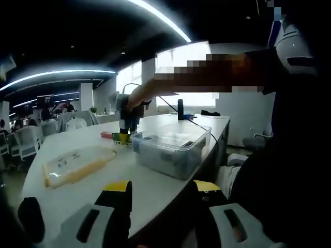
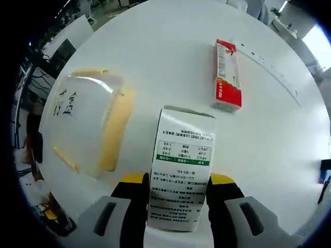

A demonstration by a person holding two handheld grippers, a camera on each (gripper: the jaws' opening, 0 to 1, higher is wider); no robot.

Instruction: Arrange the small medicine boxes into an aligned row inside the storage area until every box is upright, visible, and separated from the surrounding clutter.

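Right tongs (image 2: 176,204) pinching white medicine box (image 2: 180,168) at lower centre, lifted over the counter (image 2: 155,51) for carrying; red medicine box (image 2: 227,75) upper right. Left tongs (image 1: 163,206) spread, idle near clear storage bin (image 1: 173,147).

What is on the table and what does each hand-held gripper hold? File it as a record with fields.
surface: white table
right hand-held gripper: shut on white medicine box
left hand-held gripper: open, nothing between the jaws
loose box: red and white box, lying flat
container: clear bin
lid: clear lid, lying beside the white medicine box
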